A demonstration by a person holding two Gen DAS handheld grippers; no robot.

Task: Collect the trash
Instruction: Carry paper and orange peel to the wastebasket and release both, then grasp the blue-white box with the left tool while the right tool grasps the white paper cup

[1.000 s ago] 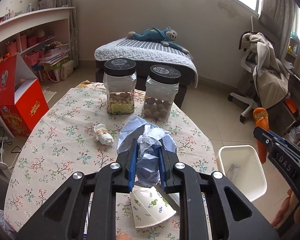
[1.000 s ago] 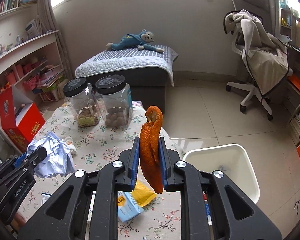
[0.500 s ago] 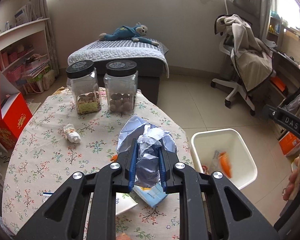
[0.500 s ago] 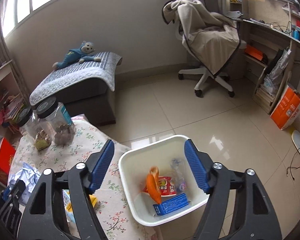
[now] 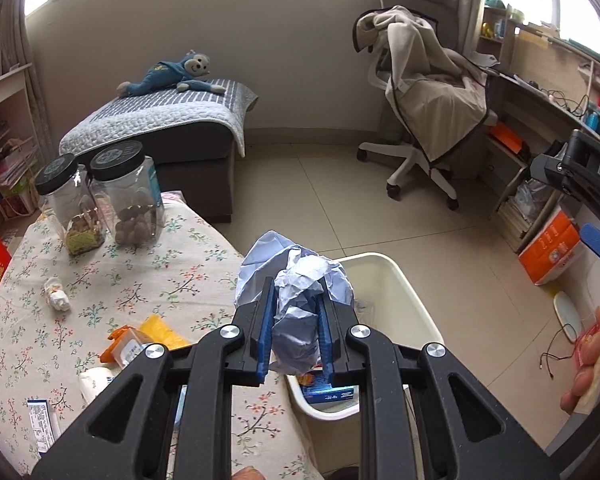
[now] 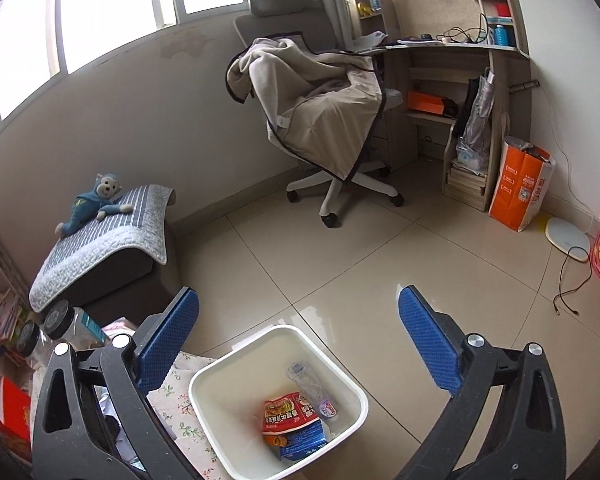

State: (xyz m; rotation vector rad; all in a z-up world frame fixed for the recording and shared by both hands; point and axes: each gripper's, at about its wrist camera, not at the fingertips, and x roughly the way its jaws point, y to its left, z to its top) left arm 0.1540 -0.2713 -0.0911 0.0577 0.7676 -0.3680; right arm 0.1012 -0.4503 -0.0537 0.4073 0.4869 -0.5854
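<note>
The left gripper (image 5: 294, 334) is clamped on the crumpled paper (image 5: 296, 300), above the near rim of the white bin (image 6: 356, 392). The right gripper (image 6: 298, 342) has just been opening and now gapes empty above the bin. Risk: released here, the paper may strike the rim and fall outside.

Bin (image 5: 404, 280) partly behind crumpled paper (image 5: 296, 312); wrapper print (image 6: 288, 414) illegible

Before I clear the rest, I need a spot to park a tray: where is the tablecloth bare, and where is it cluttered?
The table is bare between the two jars and the yellow wrapper, apart from a small crumpled tissue at its left. It is crowded at the near edge: wrapper, small cartons and paper scraps bunch beside the left gripper holding crumpled paper.
</note>
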